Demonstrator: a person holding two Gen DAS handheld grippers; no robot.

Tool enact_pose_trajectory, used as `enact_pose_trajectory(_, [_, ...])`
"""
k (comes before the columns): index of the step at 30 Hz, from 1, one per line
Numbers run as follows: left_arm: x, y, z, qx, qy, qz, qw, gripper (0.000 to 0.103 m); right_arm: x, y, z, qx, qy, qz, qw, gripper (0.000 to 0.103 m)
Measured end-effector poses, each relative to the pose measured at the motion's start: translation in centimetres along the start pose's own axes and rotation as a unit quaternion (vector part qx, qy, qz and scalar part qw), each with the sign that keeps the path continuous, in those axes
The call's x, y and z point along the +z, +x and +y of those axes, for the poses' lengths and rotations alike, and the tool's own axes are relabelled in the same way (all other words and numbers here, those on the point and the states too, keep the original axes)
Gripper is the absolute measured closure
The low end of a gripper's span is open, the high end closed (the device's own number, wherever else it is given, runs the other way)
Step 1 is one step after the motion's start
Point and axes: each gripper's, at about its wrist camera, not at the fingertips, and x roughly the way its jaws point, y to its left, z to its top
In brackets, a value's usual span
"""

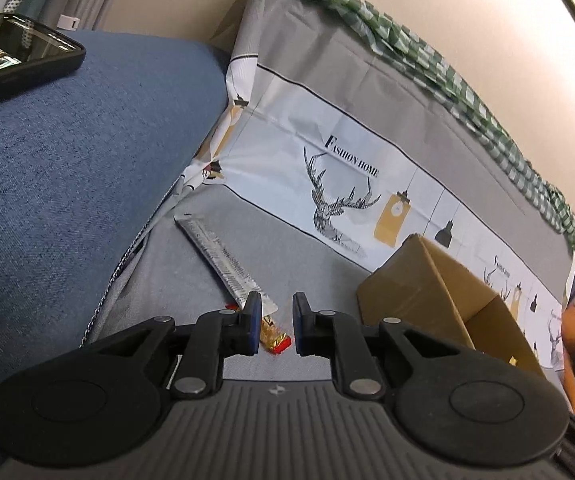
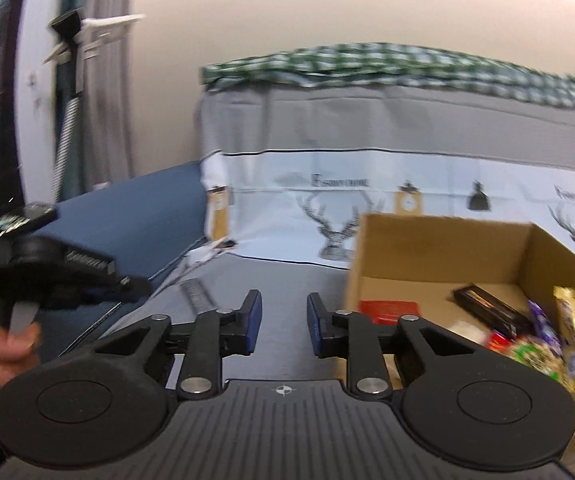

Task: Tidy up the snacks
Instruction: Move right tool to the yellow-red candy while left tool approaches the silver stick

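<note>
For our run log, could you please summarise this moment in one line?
left hand-held gripper: jaws apart at end of silver snack packet | right hand-held gripper: jaws apart, empty | cardboard box: holds several snacks

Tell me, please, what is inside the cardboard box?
The cardboard box holds a red packet, a black packet and colourful wrapped snacks; its near floor is hidden behind the right gripper.

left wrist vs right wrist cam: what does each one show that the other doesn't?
Left wrist only: the long silver snack packet and the red-gold candy on the grey seat, lying by the left gripper fingers; a phone on the blue armrest.

Right wrist only: the inside of the cardboard box with snacks piled in it, the right gripper, and a hand at the left edge.

Both: the box, the deer-print cover, the green checked cloth.
</note>
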Motion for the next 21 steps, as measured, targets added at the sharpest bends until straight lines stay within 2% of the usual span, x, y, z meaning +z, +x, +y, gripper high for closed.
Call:
enact_pose_trajectory(4, [0.2, 0.0, 0.6, 0.0, -0.017, -0.015, 0.9997, 0.084, -0.3, 0.2, 1.7, 0.022, -0.03, 0.004, 0.999, 0.08])
enact_pose_trajectory(7, [0.3, 0.0, 1.5, -0.002, -0.047, -0.034, 0.9983, 0.084, -0.3, 1.0, 2.4, 0.038, -0.033, 0.021, 0.998, 0.08])
enact_pose_trajectory(9, [0.5, -0.1, 2.1, 0.002, -0.067, -0.044, 0.9968, 0.084, -0.1, 1.9, 3.0, 0.051, -0.035, 0.037, 0.997, 0.078])
enact_pose_trajectory(10, [0.6, -0.1, 2.3, 0.003, -0.073, -0.048, 0.9962, 0.084, 0.0, 2.5, 3.3, 0.056, -0.039, 0.043, 0.997, 0.073])
enact_pose_trajectory(14, [0.7, -0.5, 2.0, 0.008, -0.059, -0.063, 0.9962, 0.084, 0.5, 6.4, 4.4, 0.049, -0.039, 0.07, 0.996, 0.053])
enact_pose_trajectory(16, [0.7, -0.8, 2.2, 0.005, -0.063, -0.071, 0.9954, 0.084, 0.6, 8.9, 4.7, 0.046, -0.033, 0.093, 0.994, 0.049])
enact_pose_trajectory(21, [0.7, -1.0, 2.5, -0.004, -0.064, -0.075, 0.9951, 0.079, -0.1, 15.9, 5.7, 0.042, -0.042, 0.161, 0.985, 0.049])
